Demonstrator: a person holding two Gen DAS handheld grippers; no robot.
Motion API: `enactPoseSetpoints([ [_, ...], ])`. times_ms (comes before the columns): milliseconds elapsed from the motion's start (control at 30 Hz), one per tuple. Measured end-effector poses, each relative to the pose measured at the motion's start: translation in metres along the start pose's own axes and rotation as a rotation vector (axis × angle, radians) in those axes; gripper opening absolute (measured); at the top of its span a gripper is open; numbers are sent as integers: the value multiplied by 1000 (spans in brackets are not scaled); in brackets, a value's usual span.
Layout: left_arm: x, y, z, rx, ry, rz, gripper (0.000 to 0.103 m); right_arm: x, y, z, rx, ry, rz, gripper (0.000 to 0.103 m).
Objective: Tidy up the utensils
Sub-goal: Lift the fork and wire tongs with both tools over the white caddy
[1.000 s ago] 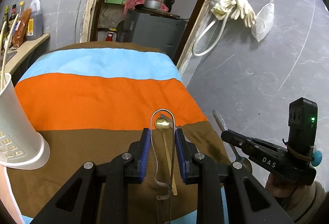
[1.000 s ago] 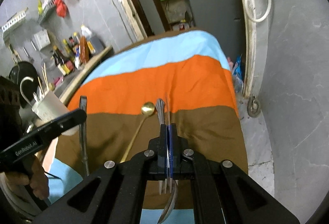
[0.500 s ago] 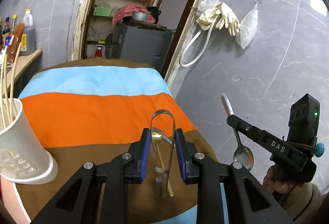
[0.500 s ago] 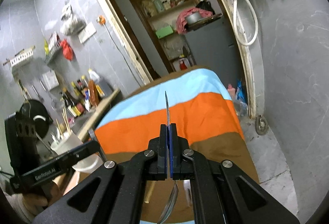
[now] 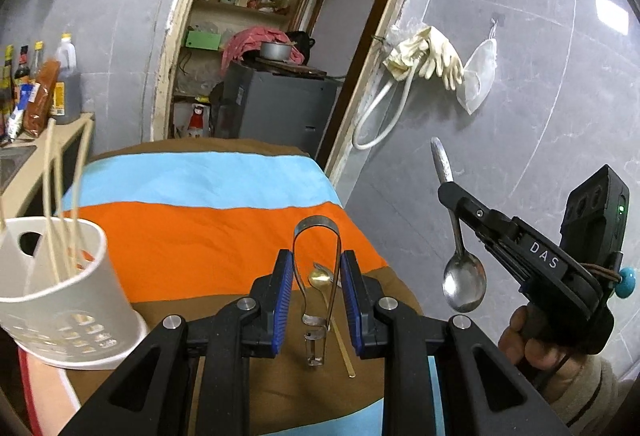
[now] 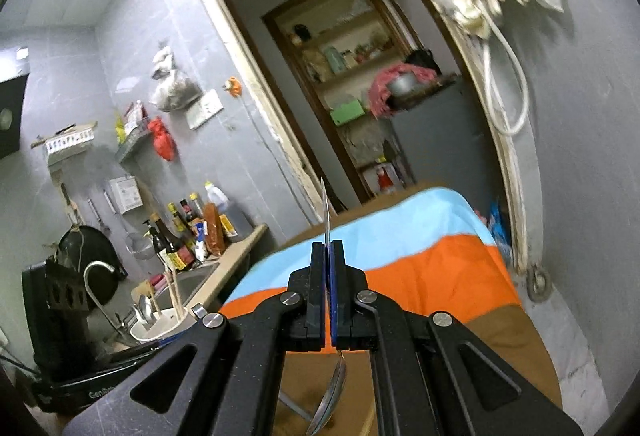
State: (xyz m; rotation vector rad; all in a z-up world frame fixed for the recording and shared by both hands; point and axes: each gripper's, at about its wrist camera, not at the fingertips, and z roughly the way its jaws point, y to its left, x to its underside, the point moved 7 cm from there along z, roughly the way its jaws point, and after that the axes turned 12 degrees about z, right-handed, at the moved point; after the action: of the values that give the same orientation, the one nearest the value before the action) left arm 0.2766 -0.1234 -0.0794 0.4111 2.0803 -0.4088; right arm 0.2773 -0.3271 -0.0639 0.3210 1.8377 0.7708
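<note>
My left gripper [image 5: 316, 276] is shut on steel tongs [image 5: 316, 236] and holds them above the striped cloth [image 5: 200, 228]. A gold spoon [image 5: 326, 290] lies on the cloth's brown band below the tongs. My right gripper [image 6: 329, 268] is shut on a steel spoon [image 5: 460, 268], lifted in the air at the right, handle up and bowl down; the spoon also shows edge-on in the right wrist view [image 6: 326, 212]. A white utensil holder [image 5: 60, 288] with several chopsticks stands at the cloth's left; it also shows in the right wrist view [image 6: 162, 326].
A counter with bottles [image 5: 40, 92] and a sink [image 6: 188, 284] runs along the left. A doorway with a grey cabinet [image 5: 276, 108] lies behind the table. Gloves and a hose [image 5: 424, 56] hang on the right wall.
Both grippers have risen from the cloth. The right one lifted the steel spoon clear of the table and tilted upward. The left one raised the tongs; the gold spoon stayed put.
</note>
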Motion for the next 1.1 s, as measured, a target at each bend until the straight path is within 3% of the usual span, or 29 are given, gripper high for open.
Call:
enactPoseSetpoints([
  [233, -17, 24, -36, -47, -44, -15, 23, -4, 54, 6, -65, -40, -96, 2],
  [600, -38, 69, -102, -143, -137, -28, 23, 8, 126, 36, -224, -58, -93, 2],
  [900, -41, 132, -161, -295, -192, -96, 23, 34, 185, 74, -349, -64, -70, 2],
  [1100, -36, 172, -183, -408, -217, -126, 23, 53, 203, 98, -370, -73, -44, 2],
])
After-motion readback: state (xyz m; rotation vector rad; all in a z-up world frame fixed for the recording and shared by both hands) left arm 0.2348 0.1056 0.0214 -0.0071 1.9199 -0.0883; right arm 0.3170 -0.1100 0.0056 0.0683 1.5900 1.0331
